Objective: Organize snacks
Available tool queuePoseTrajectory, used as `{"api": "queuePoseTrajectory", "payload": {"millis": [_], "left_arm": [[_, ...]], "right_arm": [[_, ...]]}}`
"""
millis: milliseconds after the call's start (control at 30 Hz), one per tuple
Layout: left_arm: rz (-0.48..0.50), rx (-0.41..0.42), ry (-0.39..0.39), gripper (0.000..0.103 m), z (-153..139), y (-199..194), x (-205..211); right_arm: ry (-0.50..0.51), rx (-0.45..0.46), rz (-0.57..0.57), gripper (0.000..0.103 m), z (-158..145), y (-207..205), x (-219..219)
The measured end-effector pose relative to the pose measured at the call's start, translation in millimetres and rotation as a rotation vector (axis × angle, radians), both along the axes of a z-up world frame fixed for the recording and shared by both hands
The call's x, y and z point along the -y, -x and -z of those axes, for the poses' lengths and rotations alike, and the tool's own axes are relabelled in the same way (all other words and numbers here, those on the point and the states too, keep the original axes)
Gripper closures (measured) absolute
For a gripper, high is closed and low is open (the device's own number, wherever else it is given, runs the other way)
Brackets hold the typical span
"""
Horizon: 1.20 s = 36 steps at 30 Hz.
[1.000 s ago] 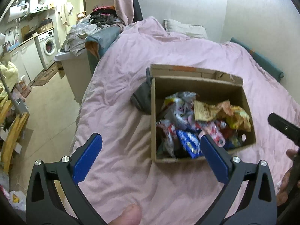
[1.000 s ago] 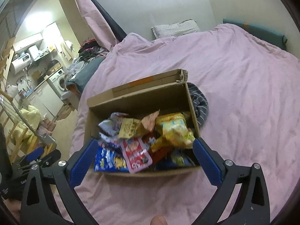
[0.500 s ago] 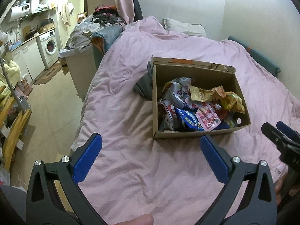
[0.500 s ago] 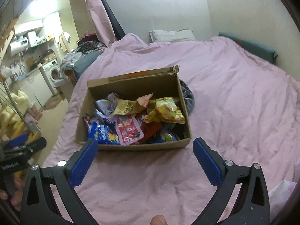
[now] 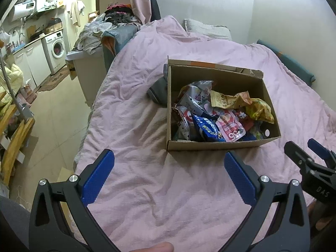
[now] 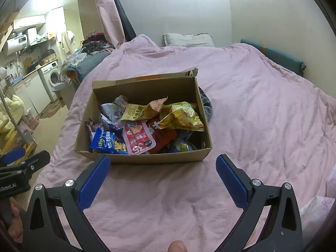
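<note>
An open cardboard box (image 5: 212, 146) (image 6: 147, 159) stands on the pink bed cover. It holds several snack bags: a blue bag (image 6: 108, 141), a red and pink pouch (image 6: 138, 139), a yellow bag (image 6: 182, 118) and a tan torn bag (image 6: 142, 110). My left gripper (image 5: 169, 173) is open and empty, over the cover in front of the box. My right gripper (image 6: 162, 175) is open and empty, just in front of the box's near wall. The right gripper also shows at the right edge of the left wrist view (image 5: 308, 157).
A dark grey garment (image 5: 158, 90) lies against the box's far side. The bed's left edge (image 5: 88, 126) drops to the floor. A pillow (image 6: 187, 40) and a teal cushion (image 6: 279, 56) lie by the wall. A washing machine (image 5: 55, 49) stands at the far left.
Both grippers have pulled back from the box, which now sits farther away and whole in both views. Both stay open and empty.
</note>
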<state>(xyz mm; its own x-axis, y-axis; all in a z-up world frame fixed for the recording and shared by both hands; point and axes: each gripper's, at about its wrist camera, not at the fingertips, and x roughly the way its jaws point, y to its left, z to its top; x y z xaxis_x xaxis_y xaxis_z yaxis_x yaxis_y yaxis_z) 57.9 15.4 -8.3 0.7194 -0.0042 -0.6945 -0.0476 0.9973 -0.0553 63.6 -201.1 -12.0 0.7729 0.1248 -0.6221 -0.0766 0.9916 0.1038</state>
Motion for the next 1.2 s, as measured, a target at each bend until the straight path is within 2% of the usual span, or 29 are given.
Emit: {"api": "queuePoseTrajectory", "payload": {"millis": [1200], "left_arm": [[-0.012,-0.026,0.01,0.0,4.1,-2.3,-2.2]], "right_arm": [[0.033,0.004,0.012,0.0,1.8,0.0,-2.1]]}}
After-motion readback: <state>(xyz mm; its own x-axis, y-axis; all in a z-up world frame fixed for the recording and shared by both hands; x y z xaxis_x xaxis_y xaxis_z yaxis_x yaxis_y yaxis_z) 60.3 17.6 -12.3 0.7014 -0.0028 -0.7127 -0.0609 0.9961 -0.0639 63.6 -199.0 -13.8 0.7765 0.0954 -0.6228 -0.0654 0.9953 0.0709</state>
